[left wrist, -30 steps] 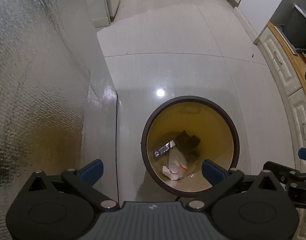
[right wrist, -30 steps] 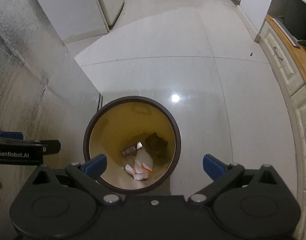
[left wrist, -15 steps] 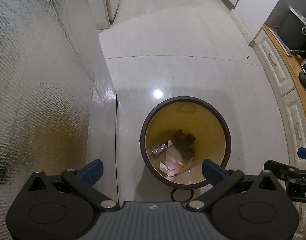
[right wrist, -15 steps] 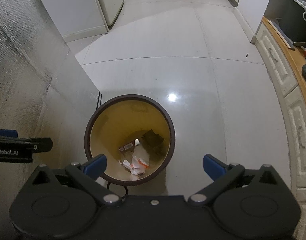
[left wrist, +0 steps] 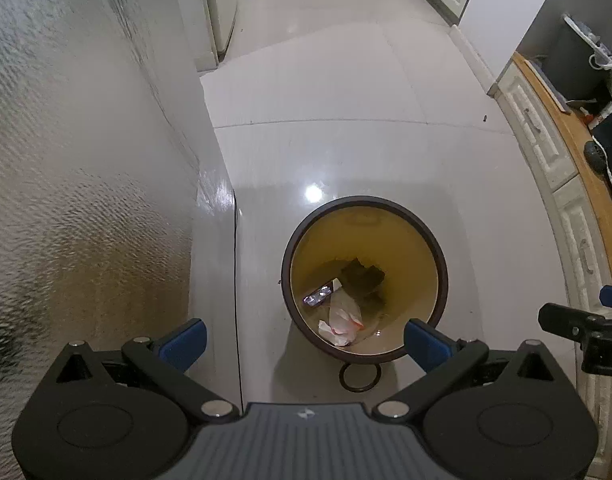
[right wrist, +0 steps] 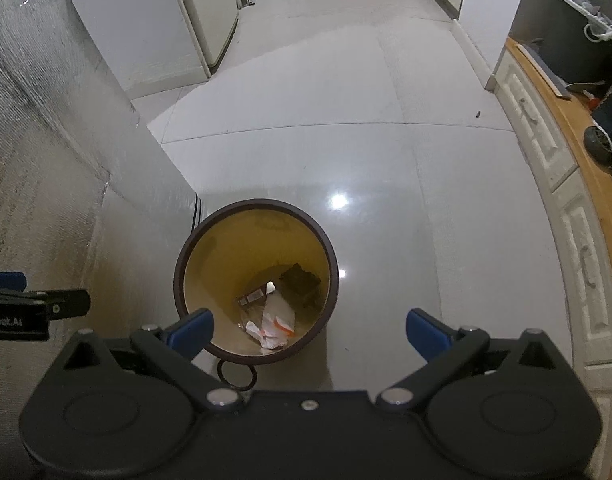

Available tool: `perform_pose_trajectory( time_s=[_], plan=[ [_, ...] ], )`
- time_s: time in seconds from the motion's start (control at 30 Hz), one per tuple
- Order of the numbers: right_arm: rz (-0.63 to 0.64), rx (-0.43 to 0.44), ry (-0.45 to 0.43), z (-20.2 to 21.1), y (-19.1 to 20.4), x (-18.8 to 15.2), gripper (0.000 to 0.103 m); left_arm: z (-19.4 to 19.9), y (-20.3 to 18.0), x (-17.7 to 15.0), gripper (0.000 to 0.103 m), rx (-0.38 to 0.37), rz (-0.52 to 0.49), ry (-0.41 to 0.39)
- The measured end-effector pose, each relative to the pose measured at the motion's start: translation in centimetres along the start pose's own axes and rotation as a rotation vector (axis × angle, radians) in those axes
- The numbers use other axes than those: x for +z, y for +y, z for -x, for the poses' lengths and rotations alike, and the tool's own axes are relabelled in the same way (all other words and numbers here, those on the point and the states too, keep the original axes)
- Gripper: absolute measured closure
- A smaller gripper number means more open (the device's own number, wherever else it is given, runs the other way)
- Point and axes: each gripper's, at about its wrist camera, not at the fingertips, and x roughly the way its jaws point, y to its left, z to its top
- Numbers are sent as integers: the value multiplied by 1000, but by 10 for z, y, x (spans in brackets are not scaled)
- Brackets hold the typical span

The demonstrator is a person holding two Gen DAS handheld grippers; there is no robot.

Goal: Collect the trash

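With both cams looking down, the trash bin (left wrist: 365, 280) stands upright on the glossy tiled floor (left wrist: 346, 152), mouth facing up, long axis vertical. Round, dark brown rim, smooth yellow-ochre inner wall. In the left wrist view it sits ahead between the fingers, right of center; in the right wrist view (right wrist: 256, 284) it's toward the left finger.

Contents at the bottom: crumpled white wrapper w/ orange print (left wrist: 342, 318), long axis running roughly near-to-far; small shiny foil packet (left wrist: 318, 295) just left of it, lying diagonal; dark crumpled lump (left wrist: 362, 274) behind them, touching the wrapper.

Dark ring (left wrist: 360, 377) lies flat on the floor just in front of the bin base.

Left gripper (left wrist: 303, 338): jaws spread wide, blue pads, holding nothing. Right gripper (right wrist: 310, 330): same, spread wide, nothing held.

Textured silver foil-like panel (left wrist: 73, 184) to the left, near the bin. White cabinet w/ paneled drawers (left wrist: 566, 184) and wood-colored top on the right, well apart from the bin.
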Motion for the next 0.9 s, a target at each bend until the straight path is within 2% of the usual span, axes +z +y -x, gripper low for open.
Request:
perform_pose_trajectory(
  time_s=[0.33,0.5,0.7,0.9],
  plan=[
    [-30,2,-52,31,-5,-5,0,35,-3,-9,0,-10,-13,-54],
    [-43,4,-91,49,-7,-8,0,57,-3,-12,0,-33,4,-109],
    [-59,1,-173,76,-10,-8,0,86,-10,-12,0,-47,-4,-187],
    [-70,-10,-292,110,-14,-6,0,112,-11,-9,0,-41,12,-275]
  ],
)
